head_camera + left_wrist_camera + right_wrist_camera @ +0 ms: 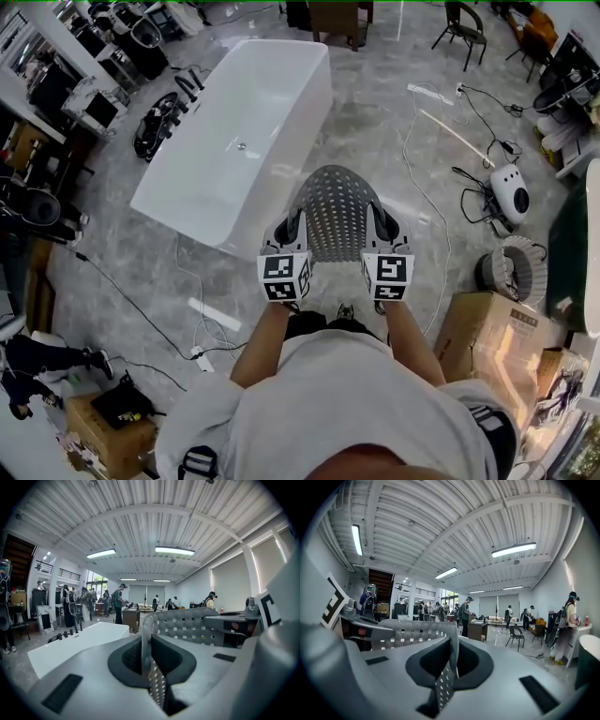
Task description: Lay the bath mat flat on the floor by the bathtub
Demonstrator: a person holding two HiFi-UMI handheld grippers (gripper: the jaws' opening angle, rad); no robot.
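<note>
A grey bath mat [333, 211] with small square holes hangs in the air in front of me, bowed into an arch. My left gripper [289, 227] is shut on its left edge and my right gripper [382, 227] on its right edge. In the left gripper view the mat [187, 625] is pinched between the jaws of the left gripper [150, 665] and curves off to the right. In the right gripper view the mat [412, 632] runs left from the jaws of the right gripper [447, 667]. The white bathtub [239, 131] stands on the marble floor just beyond and left of the mat.
To the right lie cables and a white device [511, 192], a rolled grey item [514, 267] and a cardboard box [487, 337]. A power strip [199, 354] and its cord lie at the near left. A black faucet set [159, 122] stands left of the tub. People stand far off.
</note>
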